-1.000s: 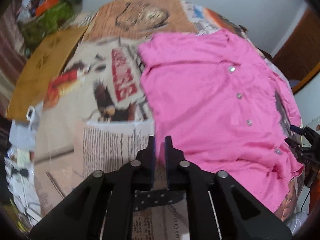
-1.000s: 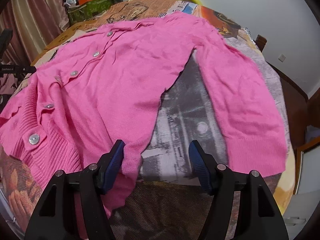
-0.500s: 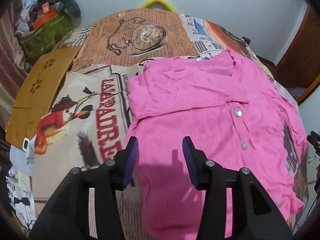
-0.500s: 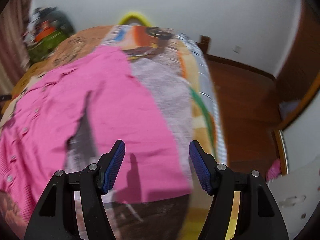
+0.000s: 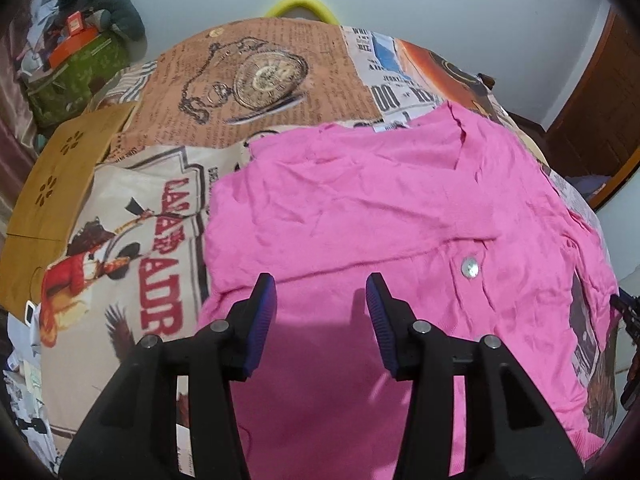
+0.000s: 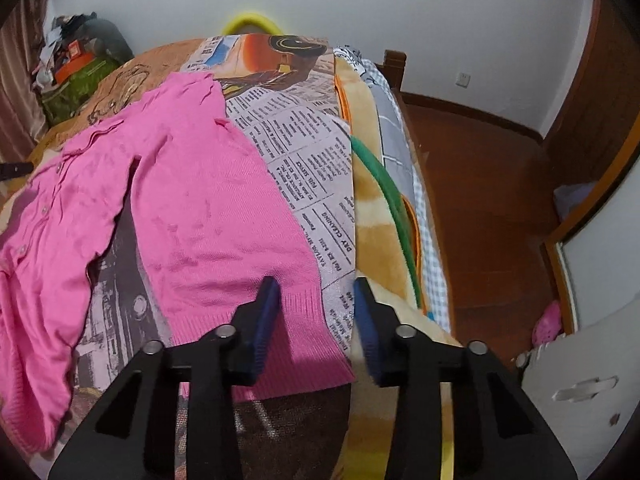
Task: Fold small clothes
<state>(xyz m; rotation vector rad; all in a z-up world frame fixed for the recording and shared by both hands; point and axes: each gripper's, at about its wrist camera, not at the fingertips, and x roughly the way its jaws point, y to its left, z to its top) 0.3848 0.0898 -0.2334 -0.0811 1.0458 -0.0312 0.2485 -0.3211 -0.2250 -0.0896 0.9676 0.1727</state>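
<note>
The room has a pale wall [image 6: 360, 8] at twelve o'clock and a reddish wooden floor [image 6: 480, 184] at three o'clock in the right wrist view. A bed fills most of both views, covered by a printed cloth [image 5: 280, 80] with newspaper text, a pocket-watch picture and red lettering; a checked and orange-edged blanket [image 6: 384, 216] shows along its three o'clock side. At ten o'clock sits a green box [image 5: 76, 76] piled with clutter, and a tan wooden board [image 5: 60, 184] lies at nine o'clock.

The pink cardigan [image 5: 380, 220] lies spread flat on the cloth, buttons [image 5: 469, 267] showing, one sleeve folded across the body; its other sleeve [image 6: 224, 208] runs toward six o'clock in the right wrist view.

The left gripper [image 5: 320, 300] hovers over the cardigan's body, jaws apart with nothing pinched. The right gripper [image 6: 316, 304] has its jaws closing, the sleeve's ribbed cuff [image 6: 280, 344] between them, pads not yet pressing it.
</note>
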